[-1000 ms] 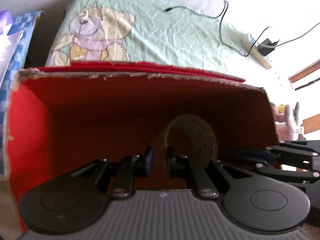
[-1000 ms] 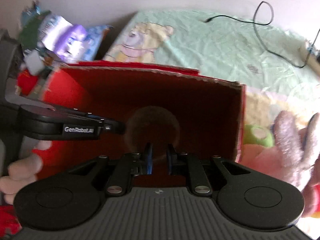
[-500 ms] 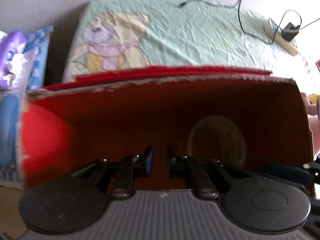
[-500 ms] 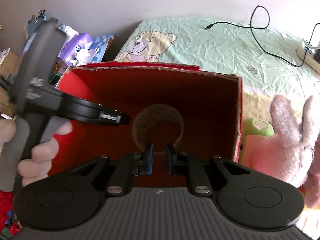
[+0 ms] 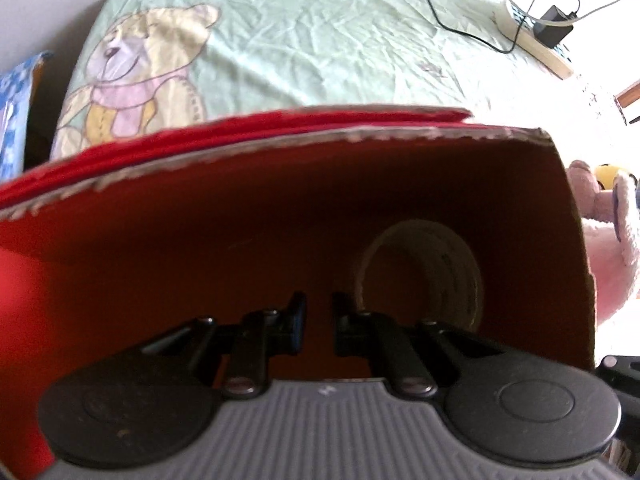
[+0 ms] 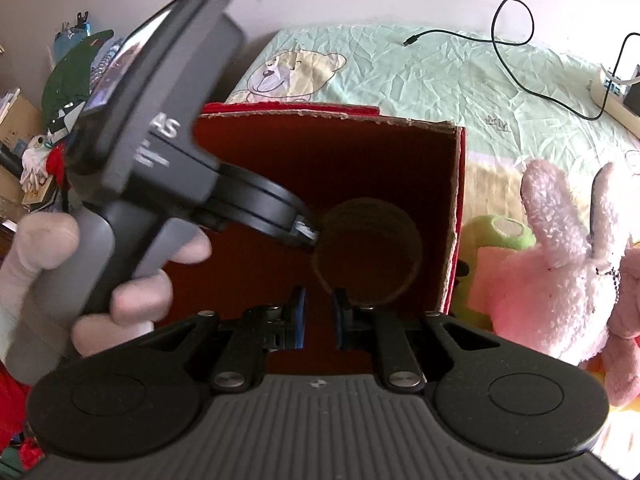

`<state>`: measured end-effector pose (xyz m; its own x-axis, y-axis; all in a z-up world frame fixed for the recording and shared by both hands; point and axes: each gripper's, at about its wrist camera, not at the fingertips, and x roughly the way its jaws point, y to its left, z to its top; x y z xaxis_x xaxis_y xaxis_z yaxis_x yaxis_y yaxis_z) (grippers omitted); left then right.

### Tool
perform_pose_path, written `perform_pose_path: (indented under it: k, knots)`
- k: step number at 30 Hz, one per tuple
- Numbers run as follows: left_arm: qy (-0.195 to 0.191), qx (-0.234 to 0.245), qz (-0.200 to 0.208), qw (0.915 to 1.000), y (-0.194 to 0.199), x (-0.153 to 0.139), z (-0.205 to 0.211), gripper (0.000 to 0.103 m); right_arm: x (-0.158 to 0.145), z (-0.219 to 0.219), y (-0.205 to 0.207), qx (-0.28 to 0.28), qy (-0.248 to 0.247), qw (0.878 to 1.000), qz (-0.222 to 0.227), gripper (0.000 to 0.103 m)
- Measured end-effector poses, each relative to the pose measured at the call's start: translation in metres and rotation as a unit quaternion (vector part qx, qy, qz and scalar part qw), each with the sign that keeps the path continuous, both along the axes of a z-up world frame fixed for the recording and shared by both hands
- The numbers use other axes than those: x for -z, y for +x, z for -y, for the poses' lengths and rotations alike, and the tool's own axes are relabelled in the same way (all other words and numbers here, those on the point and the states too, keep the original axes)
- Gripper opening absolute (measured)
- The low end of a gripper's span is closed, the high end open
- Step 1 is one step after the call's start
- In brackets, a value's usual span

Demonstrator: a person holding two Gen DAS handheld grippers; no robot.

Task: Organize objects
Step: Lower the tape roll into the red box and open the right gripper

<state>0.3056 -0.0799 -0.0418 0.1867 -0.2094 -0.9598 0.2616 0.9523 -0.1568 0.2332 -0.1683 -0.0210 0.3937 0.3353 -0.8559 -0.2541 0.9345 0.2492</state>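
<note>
Two grippers work over one red cardboard box, open at the top, which fills the centre of both wrist views. Left gripper: jaws pressed nearly together, nothing between them; in the right wrist view its tips sit just beside the rim of the tape roll, contact not confirmable. Right gripper: jaws likewise close-set, nothing visibly pinched, poised above the box's near edge. The tape roll stands on edge inside the box, right of centre in the left wrist view.

Judgement: the step in hand is settling the roll in the box. The next move calls for a fresh item, probably the pink plush rabbit or the green plush lying just beside the box's right wall, which requires spreading the jaws first.

Surface: a bed with a crumpled pale-green sheet bearing a teddy-bear print. A black cable and power strip lie at the upper right. Clutter stands against the wall at the left.
</note>
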Motion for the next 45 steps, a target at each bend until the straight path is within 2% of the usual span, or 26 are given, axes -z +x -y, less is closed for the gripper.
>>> perform_pose_path:
  k: [6,14,23,30,31,36,38,40,45]
  knots:
    - [0.006,0.014,0.021,0.9997,-0.004,-0.001,0.01,0.003,0.001,0.005,-0.004,0.004,0.003,1.0,0.008,0.009]
    - [0.016,0.032,0.07,0.9969,-0.011,-0.007,0.017,0.002,0.0,0.007,-0.006,0.01,0.0,1.0,0.02,0.008]
    - [0.045,0.056,0.128,0.9891,-0.023,-0.013,0.03,0.005,-0.002,0.007,-0.015,0.022,-0.008,0.999,0.036,0.008]
    - [0.05,0.038,0.149,0.9868,-0.025,-0.017,0.025,0.011,-0.003,0.01,-0.021,0.039,-0.011,0.998,0.054,0.008]
    - [0.053,0.034,0.154,0.986,-0.026,-0.018,0.025,0.011,-0.003,0.01,-0.022,0.042,-0.014,0.997,0.056,0.012]
    - [0.071,0.024,0.197,0.9774,-0.04,-0.035,0.023,0.012,-0.005,0.021,-0.028,0.067,-0.004,0.996,0.06,0.015]
    - [0.078,0.025,0.214,0.9734,-0.049,-0.041,0.022,0.016,-0.007,0.026,-0.03,0.079,0.006,0.995,0.059,0.015]
    - [0.08,0.027,0.22,0.9719,-0.057,-0.046,0.02,0.027,-0.008,0.027,-0.031,0.089,0.016,0.994,0.058,0.015]
    - [0.082,0.012,0.235,0.9684,-0.078,-0.057,0.009,0.033,-0.012,0.028,-0.039,0.105,0.032,0.992,0.066,0.016]
